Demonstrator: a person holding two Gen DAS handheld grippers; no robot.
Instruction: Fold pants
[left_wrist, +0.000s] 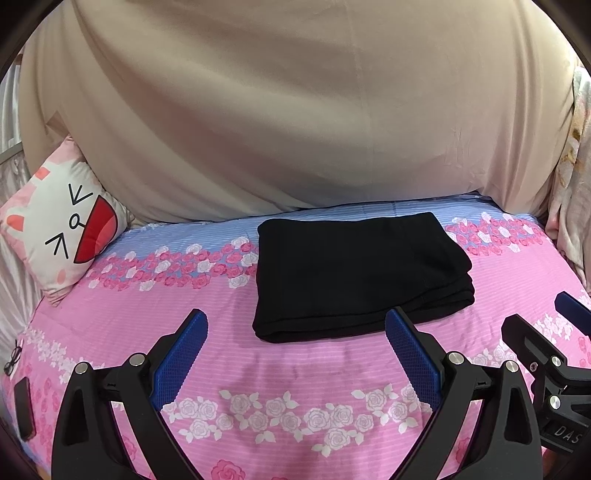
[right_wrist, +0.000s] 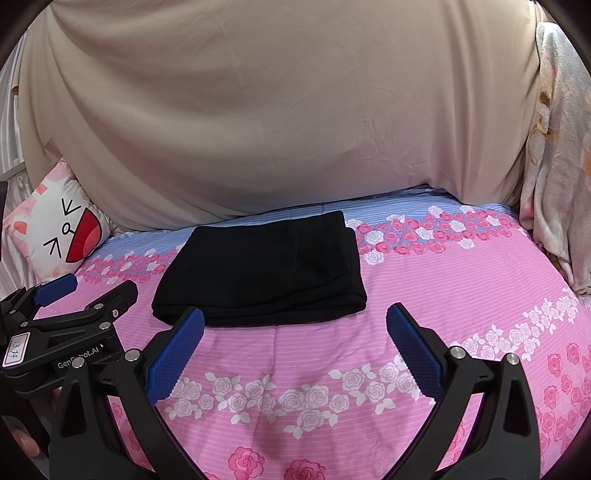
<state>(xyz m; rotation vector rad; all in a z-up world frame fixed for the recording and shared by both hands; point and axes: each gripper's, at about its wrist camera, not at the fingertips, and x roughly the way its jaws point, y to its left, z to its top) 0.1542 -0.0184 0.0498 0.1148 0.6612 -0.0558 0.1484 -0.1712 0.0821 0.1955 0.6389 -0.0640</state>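
Observation:
Black pants (left_wrist: 351, 273) lie folded into a compact rectangle on the pink floral bedsheet (left_wrist: 295, 369), toward the far side of the bed. The same folded pants (right_wrist: 266, 273) show in the right wrist view, left of centre. My left gripper (left_wrist: 295, 325) is open just short of the pants' near edge, nothing between its blue pads. My right gripper (right_wrist: 295, 321) is also open, empty, at the pants' near edge. The right gripper (left_wrist: 546, 325) appears at the right of the left wrist view, and the left gripper (right_wrist: 85, 291) at the left of the right wrist view.
A large beige cloth (left_wrist: 295, 110) drapes behind the bed. A cat-face pillow (left_wrist: 62, 225) leans at the far left. A floral blanket (right_wrist: 554, 147) hangs at the right. Glasses (left_wrist: 13, 358) and a dark phone (left_wrist: 24, 410) lie at the bed's left edge.

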